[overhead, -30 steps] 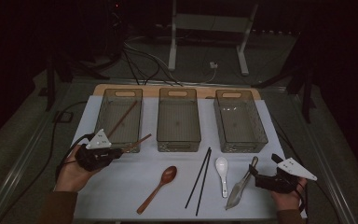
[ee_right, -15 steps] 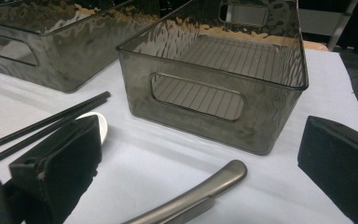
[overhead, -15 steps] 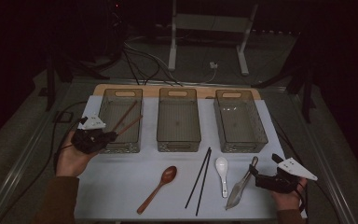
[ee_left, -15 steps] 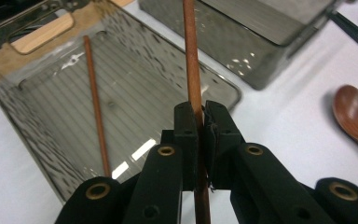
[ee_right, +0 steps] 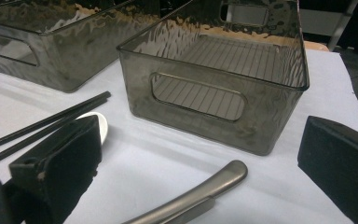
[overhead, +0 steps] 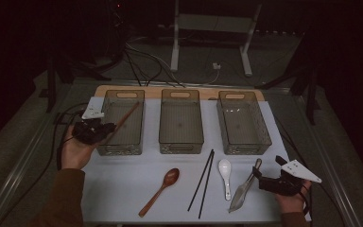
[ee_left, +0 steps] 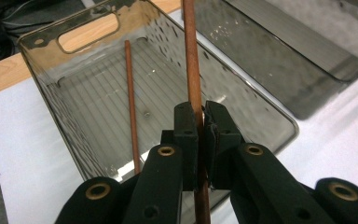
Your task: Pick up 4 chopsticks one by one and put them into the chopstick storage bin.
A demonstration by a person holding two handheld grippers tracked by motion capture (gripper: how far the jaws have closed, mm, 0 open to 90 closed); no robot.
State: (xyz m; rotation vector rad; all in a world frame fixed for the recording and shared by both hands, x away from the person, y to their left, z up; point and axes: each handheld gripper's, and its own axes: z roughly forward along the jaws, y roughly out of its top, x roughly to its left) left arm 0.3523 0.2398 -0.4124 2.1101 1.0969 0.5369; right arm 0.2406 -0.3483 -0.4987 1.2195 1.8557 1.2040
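Since the earlier frames the left gripper (overhead: 105, 129) has been travelling from the lower left of the high view up toward the left bin (overhead: 121, 122), carrying a brown wooden chopstick (overhead: 124, 119) with it. Now its jaws are clamping that chopstick tightly; in the left gripper view the stick (ee_left: 192, 60) is running up between the closed pads and out over the bin's open top. A second brown chopstick (ee_left: 131, 107) is already lying inside the bin (ee_left: 42, 81), slanting along the ribbed floor near the left wall. The held stick is crossing above the near rim without touching it, as far as the views show.

The right gripper (overhead: 263, 182) is sitting at the lower right of the high view, its jaws standing apart with nothing pressed between them. In the right gripper view the metal handle of the tongs (ee_right: 191, 196) is lying on the desk (ee_right: 270, 168) between the open jaws, just in front of the right bin (ee_right: 223, 88).

On the white desk (overhead: 123, 170) below the bins a wooden spoon (overhead: 160, 190), black chopsticks (overhead: 203, 179), a white ceramic spoon (overhead: 225, 174) and the tongs (overhead: 245, 187) are lying side by side with narrow gaps between them. The middle bin (overhead: 181, 120) is standing apart from its neighbours.
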